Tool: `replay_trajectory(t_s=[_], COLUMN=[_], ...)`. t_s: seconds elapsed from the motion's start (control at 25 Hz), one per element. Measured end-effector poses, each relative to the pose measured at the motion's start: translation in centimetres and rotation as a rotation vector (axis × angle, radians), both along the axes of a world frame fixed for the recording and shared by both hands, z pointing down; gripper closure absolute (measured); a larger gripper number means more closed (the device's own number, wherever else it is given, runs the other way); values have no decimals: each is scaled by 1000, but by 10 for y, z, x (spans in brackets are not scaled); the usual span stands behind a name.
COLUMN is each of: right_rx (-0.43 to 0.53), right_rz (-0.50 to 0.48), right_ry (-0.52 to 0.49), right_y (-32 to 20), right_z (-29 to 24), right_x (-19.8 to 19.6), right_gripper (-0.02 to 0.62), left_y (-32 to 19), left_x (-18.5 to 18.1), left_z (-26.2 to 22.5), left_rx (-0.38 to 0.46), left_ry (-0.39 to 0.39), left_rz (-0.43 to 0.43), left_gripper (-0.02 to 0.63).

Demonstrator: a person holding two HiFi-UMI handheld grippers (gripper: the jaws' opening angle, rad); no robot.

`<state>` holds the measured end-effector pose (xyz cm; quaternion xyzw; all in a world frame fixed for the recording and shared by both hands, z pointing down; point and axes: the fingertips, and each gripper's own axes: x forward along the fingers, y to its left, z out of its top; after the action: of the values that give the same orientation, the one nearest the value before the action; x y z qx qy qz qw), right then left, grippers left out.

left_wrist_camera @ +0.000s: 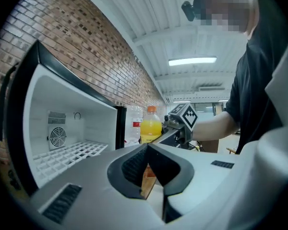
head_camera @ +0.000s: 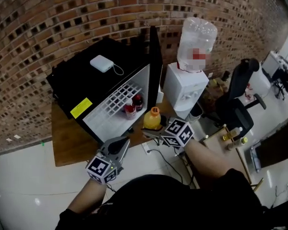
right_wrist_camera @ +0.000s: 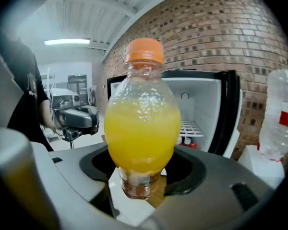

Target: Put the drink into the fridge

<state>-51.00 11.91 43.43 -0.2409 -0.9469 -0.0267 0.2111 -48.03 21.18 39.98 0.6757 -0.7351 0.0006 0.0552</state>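
The drink is a clear bottle of orange juice [head_camera: 152,119] with an orange cap. My right gripper [head_camera: 159,131] is shut on it low on its body and holds it upright just in front of the open black mini fridge [head_camera: 86,80]. In the right gripper view the bottle [right_wrist_camera: 143,123] fills the middle between the jaws [right_wrist_camera: 141,176], with the white fridge interior [right_wrist_camera: 197,109] behind it. My left gripper [head_camera: 118,145] hangs lower left of the bottle, shut and empty [left_wrist_camera: 148,159]. From it the bottle [left_wrist_camera: 150,126] shows to the right of the fridge opening [left_wrist_camera: 72,123].
Two small red-capped bottles [head_camera: 133,107] stand inside under the wire shelf [head_camera: 120,97]. The fridge door [head_camera: 154,61] stands open at the right. A white box [head_camera: 102,63] lies on the fridge top. A water dispenser [head_camera: 185,87] and an office chair [head_camera: 237,99] are to the right.
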Motion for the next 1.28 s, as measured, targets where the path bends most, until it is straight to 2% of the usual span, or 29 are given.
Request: replay_trajectory(t_s=[0.2,0.48,0.56,0.64,0.84,1.08,1.28], right_rx=[-317,-800,-964,-1085,-1265,-1330,-1417], right_rz=[25,85,121,182,322,462,515], right_ry=[87,196,218,250,315,399,423], right_y=[22,34,35,34,31,26,25], right_z=[3,9,11,18,36,53,54], right_x=[-57,-119,-137,-149,-172,-186,-192], right_gripper=[301,301,301,301,299,288,270], left_y=[40,69,75,82,100,104,101], left_x=[-23,-37,-40,-43,-52,-61,-62], left_z=[4,5,4,4,12,11,14], left_rx=[-2,-2,7,7,-4,-2,-11], left_ry=[13,34,46,48,64,71,79], left_rz=[-45,-56,-60,-68,-88,-96,-85], left_gripper=[604,604,604,604,604,604,604])
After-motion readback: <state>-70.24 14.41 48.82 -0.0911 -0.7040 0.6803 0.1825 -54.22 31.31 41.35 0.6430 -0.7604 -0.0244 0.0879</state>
